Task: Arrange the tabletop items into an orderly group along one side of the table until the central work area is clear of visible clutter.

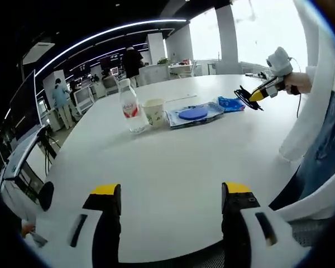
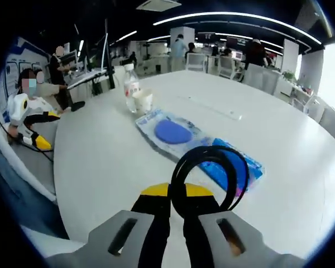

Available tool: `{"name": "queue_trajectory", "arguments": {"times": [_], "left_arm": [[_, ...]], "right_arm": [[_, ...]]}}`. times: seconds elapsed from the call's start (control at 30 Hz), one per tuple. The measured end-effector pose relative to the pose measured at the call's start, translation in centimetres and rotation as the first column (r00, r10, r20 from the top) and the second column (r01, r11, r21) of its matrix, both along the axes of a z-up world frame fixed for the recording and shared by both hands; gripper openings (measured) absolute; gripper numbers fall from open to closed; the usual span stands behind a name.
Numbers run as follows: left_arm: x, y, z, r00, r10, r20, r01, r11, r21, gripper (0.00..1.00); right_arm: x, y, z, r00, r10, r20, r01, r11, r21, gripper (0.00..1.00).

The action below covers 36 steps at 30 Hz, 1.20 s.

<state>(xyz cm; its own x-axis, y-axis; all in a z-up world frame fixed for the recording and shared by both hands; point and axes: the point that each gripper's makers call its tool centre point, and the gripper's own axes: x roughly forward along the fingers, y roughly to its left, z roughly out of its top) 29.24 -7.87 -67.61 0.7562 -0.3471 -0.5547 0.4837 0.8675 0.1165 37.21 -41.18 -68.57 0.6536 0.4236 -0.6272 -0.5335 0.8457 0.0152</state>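
Observation:
My right gripper (image 2: pixel 177 201) is shut on a black cable coil (image 2: pixel 211 176), held above a small blue packet (image 2: pixel 234 167). In the left gripper view that gripper (image 1: pixel 255 96) hangs over the blue packet (image 1: pixel 230 103) at the table's far right with the coil (image 1: pixel 247 98) in it. A clear pouch with a blue disc (image 2: pixel 173 133) lies beside it. A paper cup (image 2: pixel 142 101) and a water bottle (image 2: pixel 132 85) stand further along. My left gripper (image 1: pixel 170 198) is open over bare table, near the front edge. From there the bottle (image 1: pixel 130 106), cup (image 1: pixel 154 111) and pouch (image 1: pixel 193 114) form a row.
The round white table (image 1: pixel 173 162) has much free surface in the middle. A thin white strip (image 2: pixel 212 107) lies beyond the pouch. A person's white sleeve (image 1: pixel 310 106) reaches in at the right. Desks, monitors and people stand around the room.

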Motion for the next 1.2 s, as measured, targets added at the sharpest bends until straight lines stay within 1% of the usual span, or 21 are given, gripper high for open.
{"name": "queue_trajectory", "arguments": {"times": [0.23, 0.33, 0.9, 1.2], "left_arm": [[0.0, -0.1, -0.1, 1.0, -0.004, -0.003, 0.004, 1.0, 0.002, 0.75], [0.0, 0.0, -0.1, 1.0, -0.002, -0.004, 0.002, 1.0, 0.003, 0.75], [0.0, 0.0, -0.3, 1.0, -0.004, -0.007, 0.004, 1.0, 0.011, 0.75], [-0.2, -0.1, -0.5, 1.0, -0.011, -0.014, 0.011, 1.0, 0.019, 0.75]], "right_arm": [[-1.4, -1.0, -2.5, 0.998, -0.035, -0.054, 0.035, 0.999, -0.002, 0.04], [-1.5, -1.2, -3.0, 0.998, -0.039, -0.054, 0.038, 0.999, -0.008, 0.04], [-1.6, -0.9, -3.6, 0.998, -0.011, -0.067, 0.01, 1.0, -0.017, 0.04], [-2.5, -0.1, -5.0, 0.995, 0.035, -0.095, -0.039, 0.999, -0.039, 0.04]]}}
